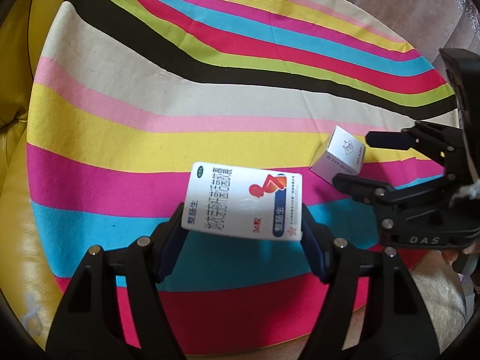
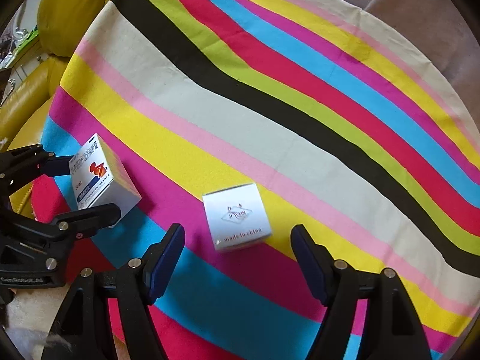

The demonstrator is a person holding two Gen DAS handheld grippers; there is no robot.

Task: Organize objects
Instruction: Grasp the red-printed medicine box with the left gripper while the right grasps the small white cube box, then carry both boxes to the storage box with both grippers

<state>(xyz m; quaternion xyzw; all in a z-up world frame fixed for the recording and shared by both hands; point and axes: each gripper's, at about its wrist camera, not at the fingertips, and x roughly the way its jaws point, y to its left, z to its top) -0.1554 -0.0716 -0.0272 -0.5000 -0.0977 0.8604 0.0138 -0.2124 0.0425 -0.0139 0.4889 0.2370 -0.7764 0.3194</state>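
My left gripper (image 1: 243,225) is shut on a white medicine box (image 1: 243,202) with red and blue print, held just above the striped cloth (image 1: 150,114). The same box shows in the right wrist view (image 2: 99,177) between the left gripper's fingers (image 2: 90,214). A small white cube box (image 2: 236,216) lies on the cloth, between and just beyond the fingertips of my open right gripper (image 2: 237,234). In the left wrist view the cube box (image 1: 339,157) sits to the right, with the right gripper (image 1: 357,159) open around its near end.
The striped cloth (image 2: 270,105) covers a round seat. A yellow leather sofa (image 1: 15,90) lies to the left and also shows in the right wrist view (image 2: 66,6). Beige upholstery (image 2: 420,9) lies beyond the cloth on the far right.
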